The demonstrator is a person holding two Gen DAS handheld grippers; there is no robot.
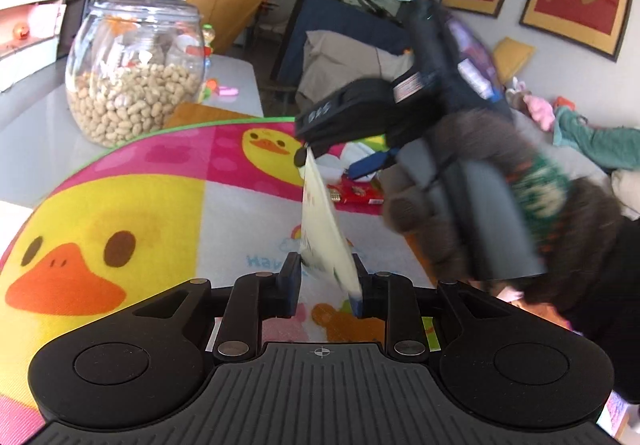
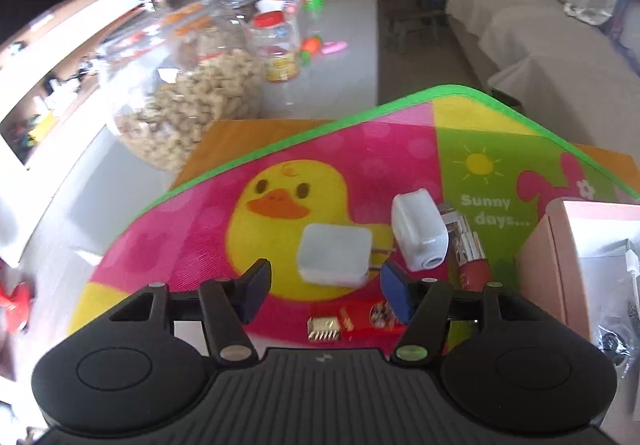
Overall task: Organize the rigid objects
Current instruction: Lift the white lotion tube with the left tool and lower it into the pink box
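My left gripper (image 1: 327,281) has a thin pale card (image 1: 325,225) standing between its fingers. The card leans against the right finger (image 1: 362,285), and I see a gap on the left side, so I cannot tell if the fingers are really pinching it. The card goes up and away from me. Its far end is at the tip of my right gripper (image 1: 316,149), which I see from the left camera. That part is blurry, so I cannot tell if it holds the card there. A hand in a fuzzy dark glove (image 1: 500,197) holds that gripper.

In the right camera my right gripper (image 2: 326,285) has its fingers wide apart with nothing between them. Just past the fingertips lies a white plug block (image 2: 334,255) on the duck mat (image 2: 192,245). Its metal prongs point to the right. A second white block (image 2: 418,233) sits just beside it. Next to that one is a shiny red tube (image 2: 472,265). Closer to me lie a small gold part (image 2: 323,329) and a red packet (image 2: 368,319). A pink box (image 2: 560,245) stands at the right edge of the mat.

Off the mat, on the gray table (image 2: 344,57), is a big glass jar of peanuts (image 1: 134,73). A smaller jar with a red lid (image 2: 278,49) stands near it.
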